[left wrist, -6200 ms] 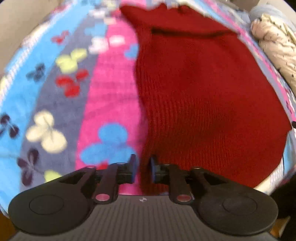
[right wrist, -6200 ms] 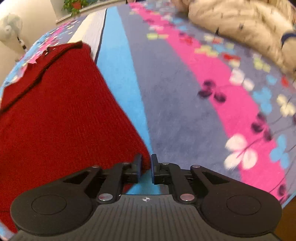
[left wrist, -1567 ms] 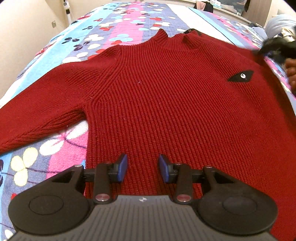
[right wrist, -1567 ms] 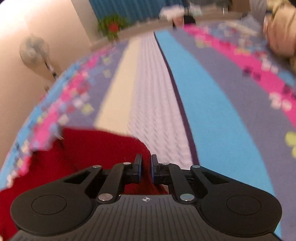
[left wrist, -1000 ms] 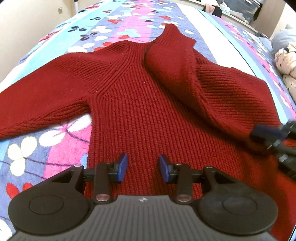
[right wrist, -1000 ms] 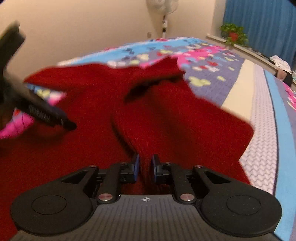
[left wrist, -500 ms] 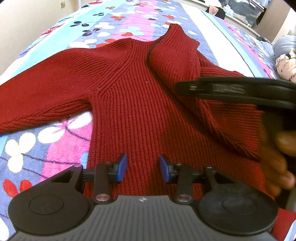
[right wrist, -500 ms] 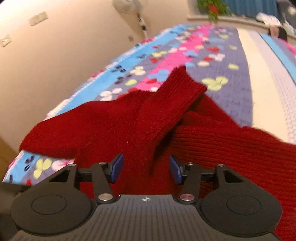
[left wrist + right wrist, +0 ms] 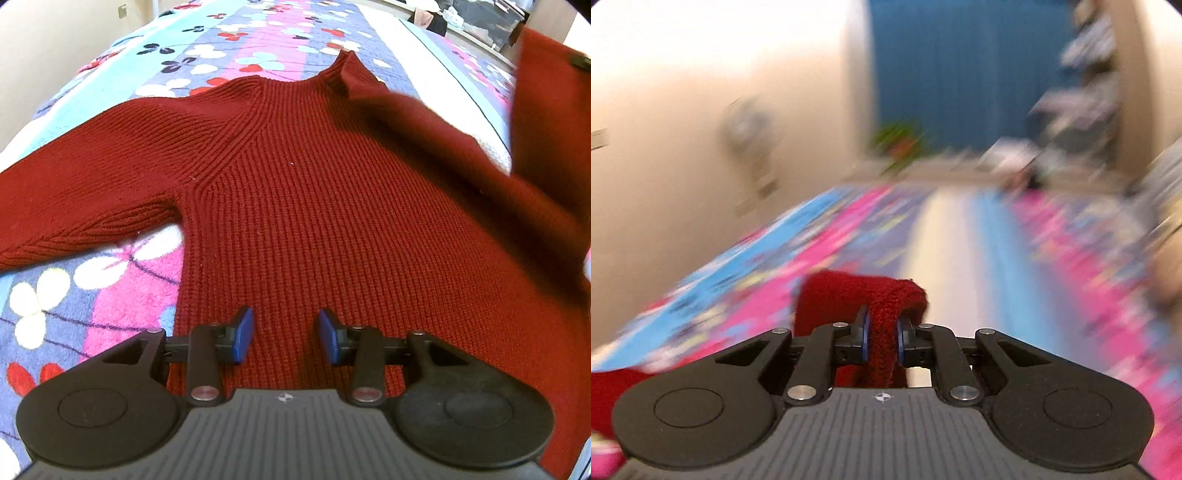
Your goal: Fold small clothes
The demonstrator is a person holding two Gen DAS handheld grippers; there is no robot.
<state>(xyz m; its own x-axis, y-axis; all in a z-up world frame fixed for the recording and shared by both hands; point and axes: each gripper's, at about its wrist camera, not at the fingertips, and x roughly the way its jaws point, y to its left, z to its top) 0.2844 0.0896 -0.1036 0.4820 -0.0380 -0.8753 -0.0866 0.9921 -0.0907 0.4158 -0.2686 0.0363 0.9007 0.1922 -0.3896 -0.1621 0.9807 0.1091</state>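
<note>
Now, left wrist view: dark red ribbed sweater (image 9: 314, 206) spread flat on a flowered blanket (image 9: 110, 280) striped in pink, blue and grey. Raglan seams running up to a short stand-up collar, one sleeve (image 9: 74, 192) stretched out flat to the picture's left. Other sleeve lifted and blurred at the picture's right edge, with a small dark patch near the top corner, nothing on it readable. Left gripper (image 9: 283, 334) poised over the hem, blue pads spread apart, nothing pinched between them.

Over to the right wrist view: background badly smeared. Right gripper (image 9: 882, 341) closing, pads already pressing on a fold of red knit sleeve cuff (image 9: 864, 291), held up above the blanket (image 9: 1071, 280). No brand or writing readable anywhere.
</note>
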